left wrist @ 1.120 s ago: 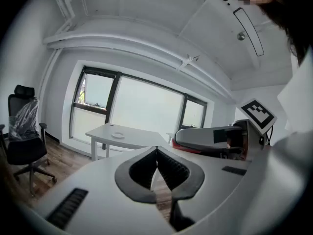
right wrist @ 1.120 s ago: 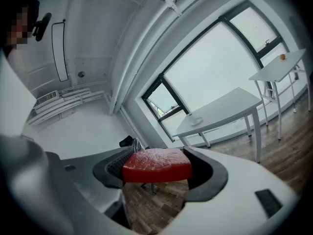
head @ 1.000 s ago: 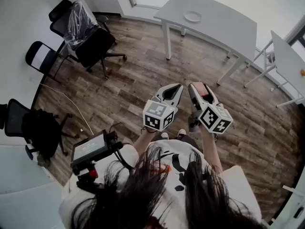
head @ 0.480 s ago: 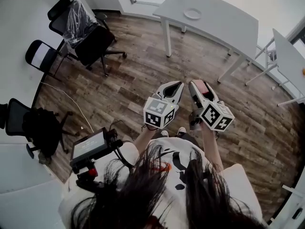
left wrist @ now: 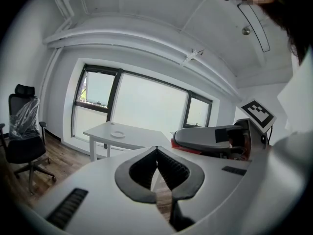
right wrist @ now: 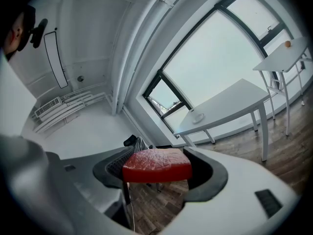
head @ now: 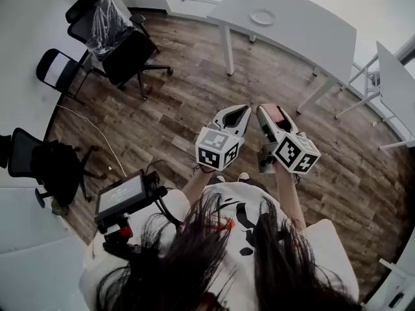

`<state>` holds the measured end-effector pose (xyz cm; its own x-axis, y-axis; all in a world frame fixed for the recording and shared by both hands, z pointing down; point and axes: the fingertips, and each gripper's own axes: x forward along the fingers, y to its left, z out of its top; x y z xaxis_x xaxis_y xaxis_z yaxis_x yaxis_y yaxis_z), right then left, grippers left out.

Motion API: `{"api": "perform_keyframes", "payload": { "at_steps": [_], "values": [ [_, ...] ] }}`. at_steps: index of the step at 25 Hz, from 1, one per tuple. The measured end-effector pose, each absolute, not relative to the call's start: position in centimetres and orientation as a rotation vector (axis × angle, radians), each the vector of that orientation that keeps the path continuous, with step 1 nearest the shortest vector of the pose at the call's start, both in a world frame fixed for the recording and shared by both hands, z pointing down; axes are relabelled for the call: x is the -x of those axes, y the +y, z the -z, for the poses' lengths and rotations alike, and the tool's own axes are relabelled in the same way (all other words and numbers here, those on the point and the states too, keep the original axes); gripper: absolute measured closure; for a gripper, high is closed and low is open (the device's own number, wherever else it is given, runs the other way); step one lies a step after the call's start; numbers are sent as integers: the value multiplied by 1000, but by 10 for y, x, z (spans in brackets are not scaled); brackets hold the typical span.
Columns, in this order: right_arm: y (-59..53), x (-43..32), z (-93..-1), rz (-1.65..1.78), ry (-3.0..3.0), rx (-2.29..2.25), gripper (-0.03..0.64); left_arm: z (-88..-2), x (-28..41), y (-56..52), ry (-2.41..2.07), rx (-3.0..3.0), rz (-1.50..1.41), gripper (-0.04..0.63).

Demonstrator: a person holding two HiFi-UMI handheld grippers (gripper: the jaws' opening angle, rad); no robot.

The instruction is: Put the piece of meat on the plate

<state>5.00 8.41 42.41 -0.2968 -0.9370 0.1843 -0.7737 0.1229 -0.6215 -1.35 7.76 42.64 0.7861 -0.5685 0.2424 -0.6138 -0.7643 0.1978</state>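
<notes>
A red piece of meat (right wrist: 156,165) is clamped between the jaws of my right gripper (head: 271,116), and its pink-red edge (head: 277,115) also shows in the head view. My left gripper (head: 235,117) is beside it at chest height, shut with nothing between its jaws; they meet at the tips in the left gripper view (left wrist: 157,151). A white plate (head: 262,17) lies on the white table (head: 305,37) well ahead across the wooden floor. It is also a small disc in the left gripper view (left wrist: 117,134) and in the right gripper view (right wrist: 197,117).
Black office chairs (head: 120,47) stand at the left, one wrapped in plastic. A second white table (head: 397,76) stands at the right, with a small orange object (right wrist: 287,44) on it. A monitor rig (head: 123,198) hangs at the person's left side. Large windows (left wrist: 142,106) lie behind the table.
Both grippers have risen slightly in the head view and the table with the plate has drawn a little closer. The right gripper keeps its hold on the meat.
</notes>
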Motion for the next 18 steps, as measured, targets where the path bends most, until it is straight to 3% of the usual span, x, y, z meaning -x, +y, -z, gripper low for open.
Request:
{"api": "perform_keyframes", "payload": {
  "at_steps": [13,18],
  "values": [
    [42,-72,-440,1018,2163,1588,295,-444,1,44,-1003,-2650,-284,591],
    [-24,-78,-446,1050,2138,1593,295,-450,-1,-26,-998,-2642,-297,591]
  ]
}}
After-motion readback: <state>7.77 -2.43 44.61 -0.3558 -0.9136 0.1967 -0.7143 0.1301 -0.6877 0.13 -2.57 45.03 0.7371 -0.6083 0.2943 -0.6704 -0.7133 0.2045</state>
